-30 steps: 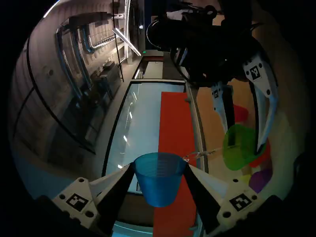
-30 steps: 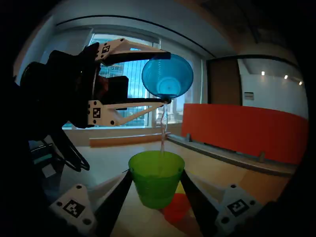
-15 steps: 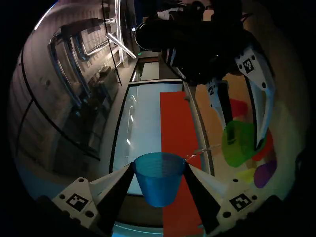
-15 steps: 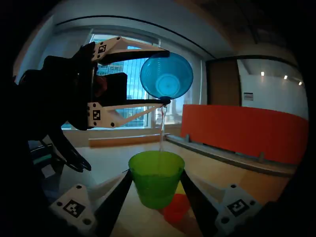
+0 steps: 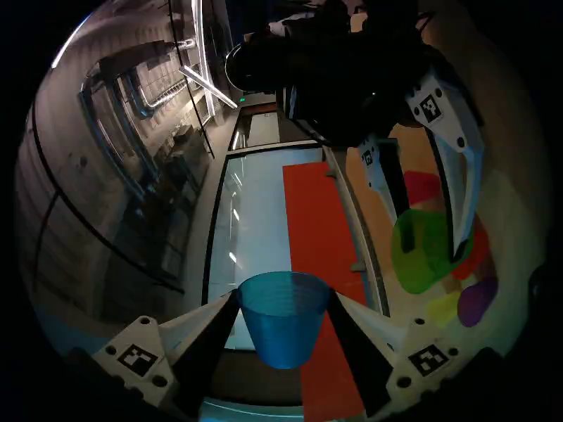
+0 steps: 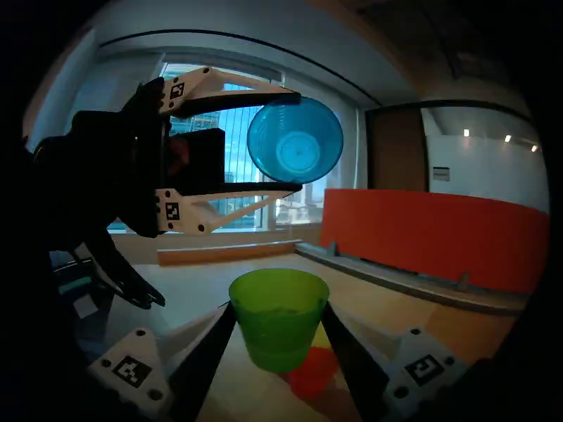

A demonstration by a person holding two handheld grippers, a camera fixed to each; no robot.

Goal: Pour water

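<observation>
**Item 1, left gripper** (image 5: 283, 301): I have its fingers closed against both sides of the blue cup (image 5: 283, 329), spread only to the cup's width. In the right gripper view this cup lies tipped on its side, mouth toward the camera, at 12 o'clock above the green cup (image 6: 279, 325). I see no water running from its rim and none pooled inside.

**Item 2, right gripper** (image 6: 278, 311): its fingers press on either flank of the green cup, which stands upright, mouth up. A darker band low in the wall suggests water inside, but I cannot read the level. Whether the base touches the tabletop (image 6: 394, 302) I cannot tell.

**Item 3, surroundings:** coloured patches (image 6: 313, 367) lie on the tabletop at 6 o'clock beneath the green cup. An orange partition (image 6: 436, 232) stands at 3 o'clock, and a window (image 6: 232, 133) at 11 o'clock behind the left gripper.

**Status:** I judge the pour itself done, or nearly so. What is left is to right the blue cup, set both cups down and release them.
</observation>
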